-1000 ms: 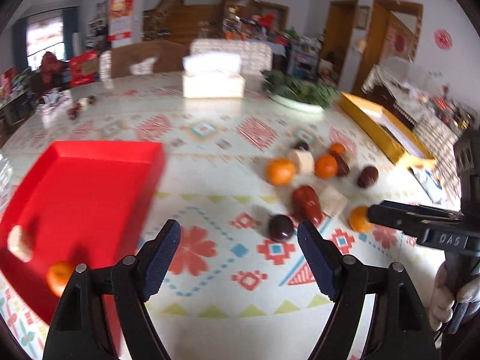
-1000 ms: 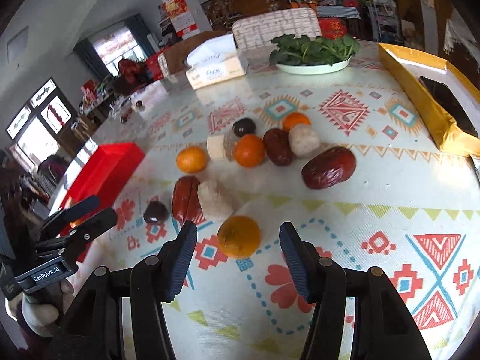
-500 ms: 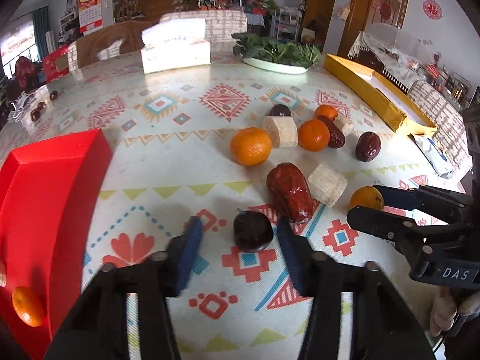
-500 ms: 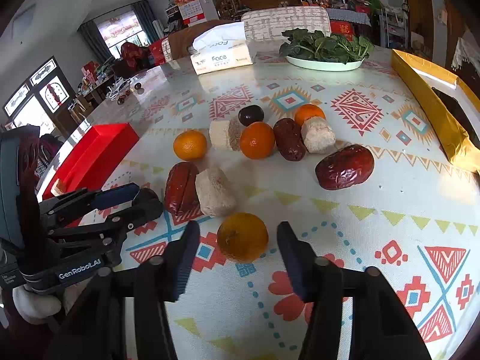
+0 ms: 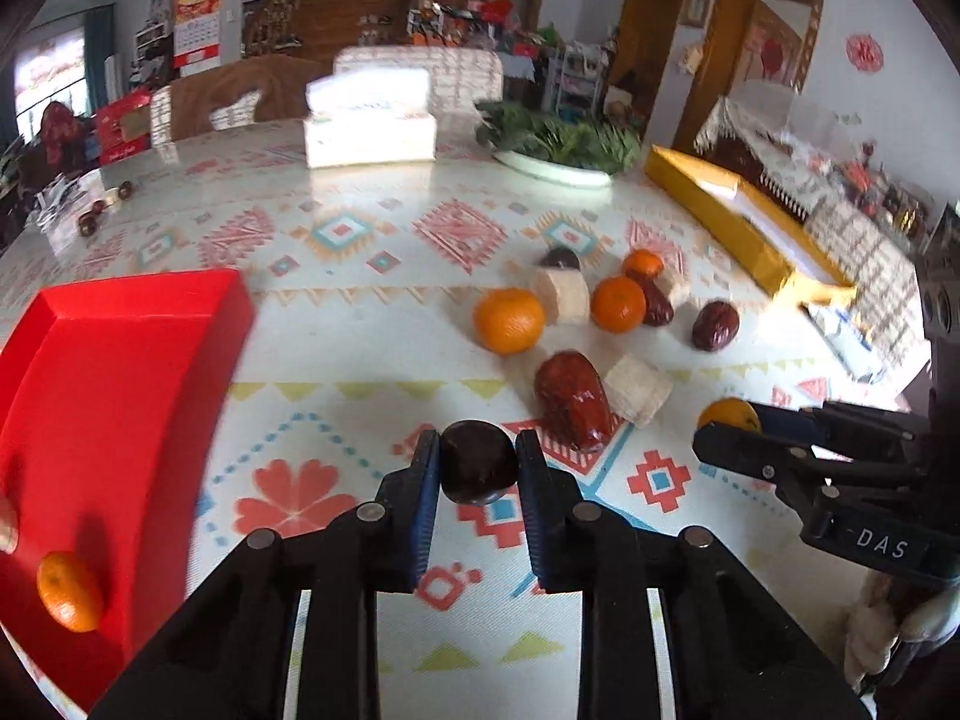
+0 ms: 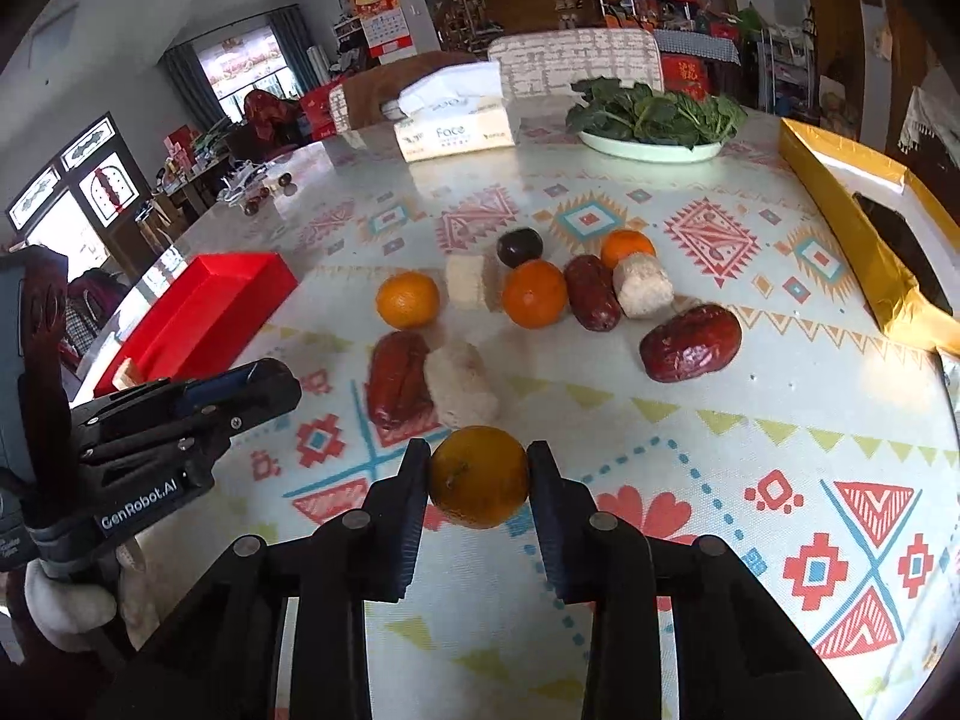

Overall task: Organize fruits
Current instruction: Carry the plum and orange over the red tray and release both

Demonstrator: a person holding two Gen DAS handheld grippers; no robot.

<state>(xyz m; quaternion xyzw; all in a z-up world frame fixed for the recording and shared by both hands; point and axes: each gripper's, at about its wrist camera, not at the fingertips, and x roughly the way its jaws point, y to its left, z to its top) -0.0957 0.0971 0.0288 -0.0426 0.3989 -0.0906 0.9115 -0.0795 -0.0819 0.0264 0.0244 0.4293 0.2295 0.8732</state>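
Note:
My left gripper [image 5: 479, 468] is shut on a dark round plum [image 5: 478, 461] just above the patterned table. My right gripper [image 6: 479, 474] is shut on an orange [image 6: 478, 476]; it also shows in the left wrist view [image 5: 727, 417]. A red tray [image 5: 114, 372] lies at the left and holds an orange [image 5: 69, 591] and a pale piece at its edge. Loose fruit sits mid-table: oranges [image 6: 408, 299], red dates [image 6: 690, 343], pale cut chunks [image 6: 459, 383] and another dark plum [image 6: 519, 246].
A tissue box [image 6: 453, 129] and a plate of greens [image 6: 651, 120] stand at the back. A yellow box [image 6: 870, 228] lies along the right edge. The left gripper's body [image 6: 180, 414] is seen left of the held orange.
Both grippers moved forward and closed: the left on the dark plum, the right on the orange. Both were open a second ago.

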